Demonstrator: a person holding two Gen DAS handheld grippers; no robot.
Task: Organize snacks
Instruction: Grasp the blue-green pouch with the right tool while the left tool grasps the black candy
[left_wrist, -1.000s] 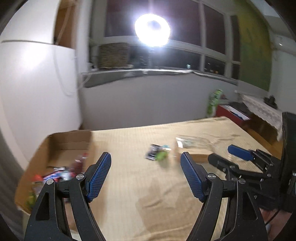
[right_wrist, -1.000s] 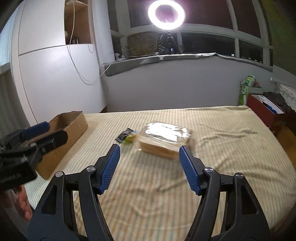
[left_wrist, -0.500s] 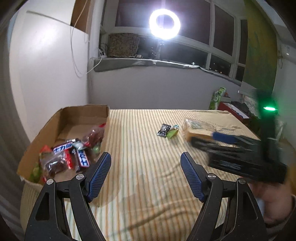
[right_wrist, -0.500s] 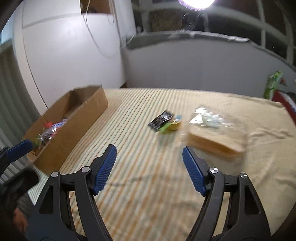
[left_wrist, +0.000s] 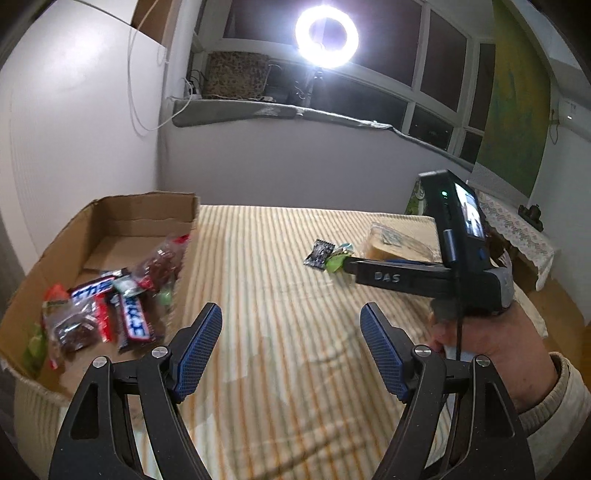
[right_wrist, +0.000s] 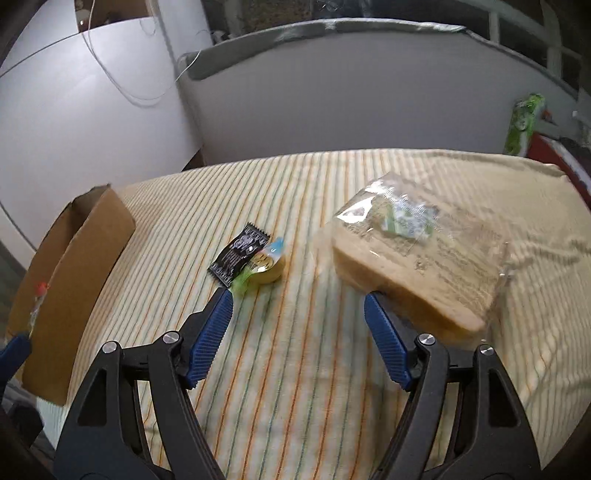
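A cardboard box (left_wrist: 110, 229) at the left of the striped bedspread holds several wrapped snacks (left_wrist: 125, 306). Out on the spread lie a black sachet (right_wrist: 238, 254), a small yellow-green snack (right_wrist: 264, 267) touching it, and bagged sliced bread (right_wrist: 417, 258) to their right. My right gripper (right_wrist: 298, 301) hovers open and low just short of them, its left fingertip near the yellow-green snack and its right fingertip at the bread's near corner, nothing between the pads. My left gripper (left_wrist: 291, 314) is open and empty over bare spread, beside the box. A hand (left_wrist: 487, 339) holds the right gripper (left_wrist: 369, 264).
A ring light (left_wrist: 327, 35) shines above the window sill at the back. A white wall panel stands behind the box (right_wrist: 85, 251). A green package (right_wrist: 522, 122) and a red cabinet (right_wrist: 554, 155) stand past the bed's far right corner.
My right gripper has moved forward and down toward the sachet and the bread, and its jaws stand slightly wider. The left gripper dipped and turned a little, bringing the box's snacks into clear view.
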